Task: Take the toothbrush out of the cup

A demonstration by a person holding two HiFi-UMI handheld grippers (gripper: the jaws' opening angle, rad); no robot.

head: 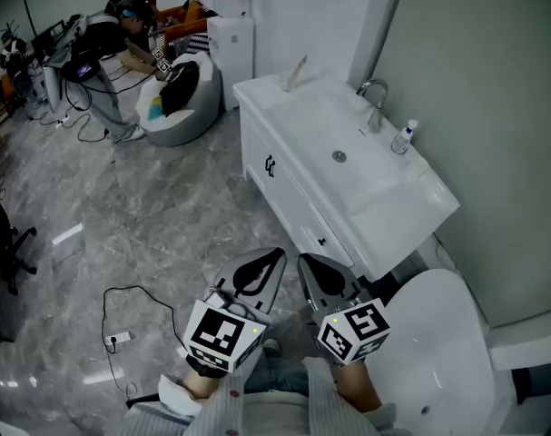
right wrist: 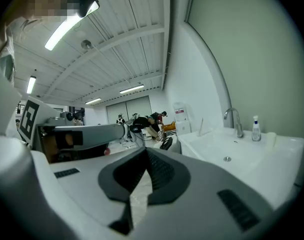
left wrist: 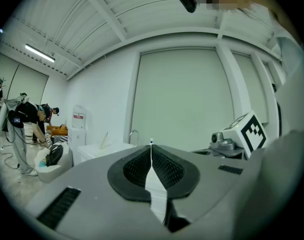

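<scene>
A slim pale toothbrush (head: 299,67) leans in a small cup (head: 288,83) beside the sink (head: 280,114). The left gripper (head: 277,254) and right gripper (head: 304,260) are clenched, empty.

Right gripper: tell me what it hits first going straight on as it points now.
Nothing close. The right gripper, tongs shut and empty, points past the front of the vanity, which lies to its right. Its line runs over floor toward the beanbag far across the room, though depth is unclear.

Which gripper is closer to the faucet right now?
Right. The right gripper sits just off the vanity, faucet ahead to its right; the left gripper is beside it, further out over the floor.
</scene>
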